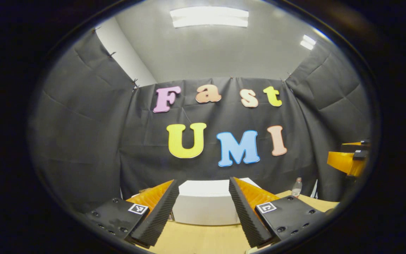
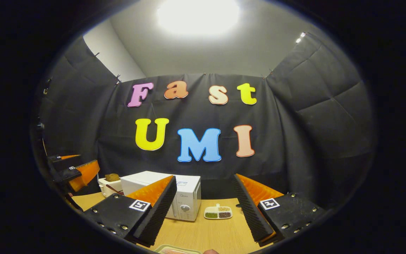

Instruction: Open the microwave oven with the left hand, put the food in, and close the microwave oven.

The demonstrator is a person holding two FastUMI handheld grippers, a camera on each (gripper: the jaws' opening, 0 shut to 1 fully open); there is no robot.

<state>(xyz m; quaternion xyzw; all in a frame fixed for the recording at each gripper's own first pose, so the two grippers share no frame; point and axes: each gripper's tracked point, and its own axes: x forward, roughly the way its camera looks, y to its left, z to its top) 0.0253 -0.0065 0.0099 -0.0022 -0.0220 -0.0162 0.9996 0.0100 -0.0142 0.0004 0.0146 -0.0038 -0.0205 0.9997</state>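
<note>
The white microwave oven (image 2: 185, 194) stands on the wooden table (image 2: 203, 233) with its door shut, dial panel on its right. In the left gripper view the microwave oven (image 1: 206, 204) sits straight ahead, between the fingers of my left gripper (image 1: 203, 181), which is open and holds nothing. My right gripper (image 2: 204, 177) is open too, hovering over the table to the right of the oven. At the bottom edge lies a pale tray of food (image 2: 176, 250), mostly cut off. The left gripper (image 2: 74, 173) shows at far left, the right gripper (image 1: 347, 160) at far right.
A small divided dish (image 2: 218, 212) with green and brown fillings lies right of the microwave. A pale appliance with a brown loaf on top (image 2: 109, 183) stands to its left. A clear bottle (image 1: 297, 187) stands near the back right. Black cloth walls close in the booth.
</note>
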